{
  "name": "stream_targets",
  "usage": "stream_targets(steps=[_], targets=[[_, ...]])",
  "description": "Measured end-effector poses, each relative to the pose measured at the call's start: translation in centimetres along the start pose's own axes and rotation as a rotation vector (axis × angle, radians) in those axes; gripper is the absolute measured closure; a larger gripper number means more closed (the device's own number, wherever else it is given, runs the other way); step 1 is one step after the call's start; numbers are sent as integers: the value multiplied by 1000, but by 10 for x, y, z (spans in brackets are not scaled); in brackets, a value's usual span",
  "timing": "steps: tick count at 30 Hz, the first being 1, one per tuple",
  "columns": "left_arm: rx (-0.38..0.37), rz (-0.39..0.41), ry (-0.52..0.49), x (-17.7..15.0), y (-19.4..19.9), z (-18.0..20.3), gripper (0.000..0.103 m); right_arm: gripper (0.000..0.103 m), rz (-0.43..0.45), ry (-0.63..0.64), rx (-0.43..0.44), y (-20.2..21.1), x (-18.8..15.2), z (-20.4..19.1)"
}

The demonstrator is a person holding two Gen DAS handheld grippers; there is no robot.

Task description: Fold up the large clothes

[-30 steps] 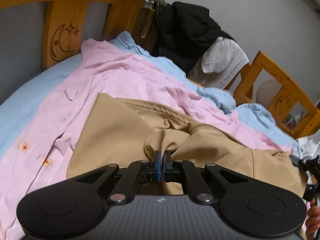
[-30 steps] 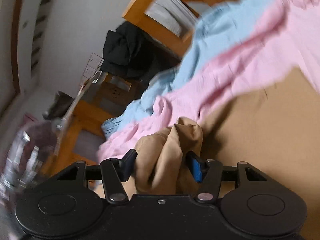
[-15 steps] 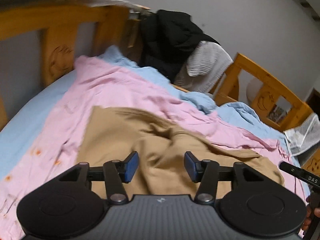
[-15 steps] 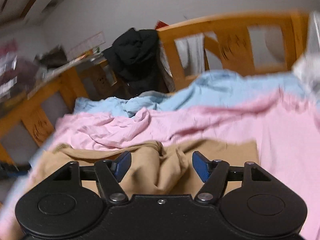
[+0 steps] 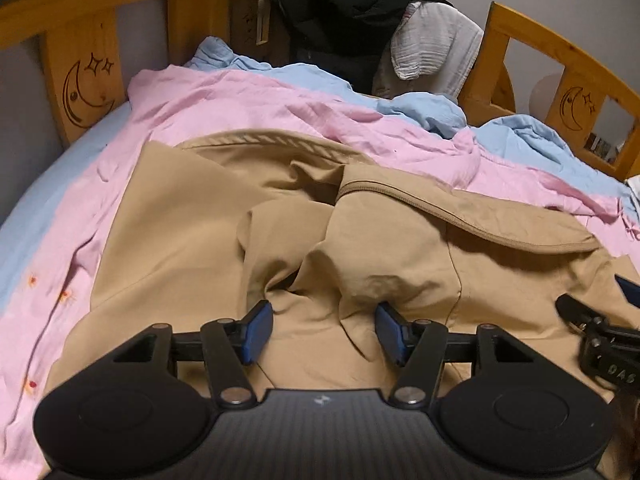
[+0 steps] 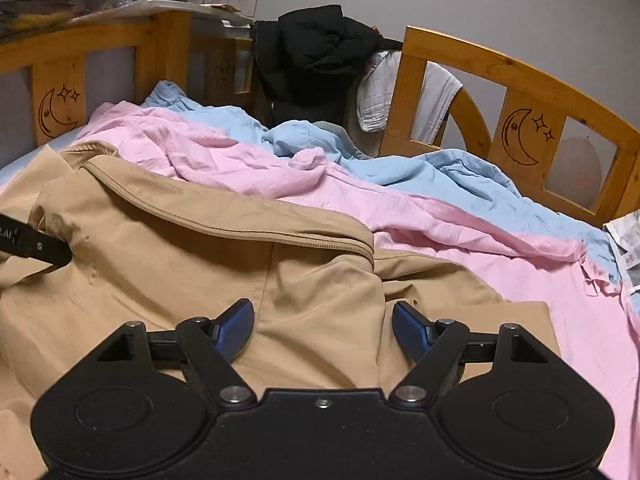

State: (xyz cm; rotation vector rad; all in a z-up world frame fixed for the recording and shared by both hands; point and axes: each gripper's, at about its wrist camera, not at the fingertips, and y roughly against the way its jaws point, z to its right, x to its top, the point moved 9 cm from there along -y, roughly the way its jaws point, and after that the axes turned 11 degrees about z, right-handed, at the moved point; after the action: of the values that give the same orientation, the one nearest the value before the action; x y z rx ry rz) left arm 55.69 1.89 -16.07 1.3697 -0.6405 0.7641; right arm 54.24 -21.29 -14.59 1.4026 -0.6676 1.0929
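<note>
Tan garment (image 5: pixel 400 240): spread rumpled on pink sheet (image 5: pixel 248 100), near side of wooden bed (image 6: pixel 516 76). Left gripper (image 5: pixel 323 330): released, jaws just opened, loose cloth between the pads, ungripped. Right gripper (image 6: pixel 323 330): released, jaws just widened over the garment's near edge. Black jacket (image 6: pixel 316 52): far, on bedframe.

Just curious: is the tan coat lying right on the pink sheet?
Touching. The right wrist view shows the tan coat resting directly on the pink sheet, with no gap along its edge.
</note>
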Motion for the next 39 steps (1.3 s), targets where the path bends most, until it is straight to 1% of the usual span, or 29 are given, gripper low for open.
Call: stream_targets(steps=[3, 5, 7, 8, 10, 12, 14, 15, 17, 20, 23, 25, 28, 30, 33, 36, 38, 39], targets=[[-3, -4, 45, 2, 11, -2, 40, 26, 30, -25, 14, 15, 7, 5], [-16, 3, 63, 4, 21, -2, 35, 25, 68, -41, 38, 34, 15, 6], [-26, 20, 60, 5, 32, -1, 27, 24, 96, -43, 64, 53, 21, 7], [-29, 24, 47, 4, 35, 2, 26, 24, 100, -38, 76, 59, 22, 6], [-25, 6, 1, -3, 36, 9, 26, 23, 76, -17, 98, 62, 18, 2], [7, -20, -52, -11, 30, 13, 26, 21, 40, 1, 89, 59, 10, -2], [34, -35, -95, -14, 25, 15, 22, 20, -13, -25, 77, 52, 2, -3], [45, -39, -99, -14, 25, 16, 21, 20, -26, -37, 72, 50, 1, -3], [41, -48, -61, -11, 30, 15, 21, 20, -24, -73, 75, 57, 8, -2], [9, -67, -18, -6, 45, 13, 19, 14, 10, -103, 116, 79, 26, 0], [11, -23, -26, 8, 72, 12, 10, 11, 59, -37, 139, 111, 48, 2], [-1, 10, -37, 18, 92, 13, 0, 6, 80, 21, 160, 136, 62, 2], [-23, 70, -63, 29, 127, 17, 0, 1, 93, 82, 198, 178, 76, 0], [-43, 95, -76, 32, 150, 18, 0, 1, 106, 101, 213, 210, 80, -1], [-68, 124, -126, 26, 184, 14, 0, 1, 114, 103, 242, 251, 71, -6], [-74, 130, -215, 5, 211, 6, 0, 1, 123, 111, 266, 283, 44, -16], [-70, 105, -278, -18, 224, 0, 0, 1, 83, 151, 295, 293, 17, -29], [-70, 90, -304, -31, 229, -3, 0, 1, 44, 177, 310, 295, 0, -36]])
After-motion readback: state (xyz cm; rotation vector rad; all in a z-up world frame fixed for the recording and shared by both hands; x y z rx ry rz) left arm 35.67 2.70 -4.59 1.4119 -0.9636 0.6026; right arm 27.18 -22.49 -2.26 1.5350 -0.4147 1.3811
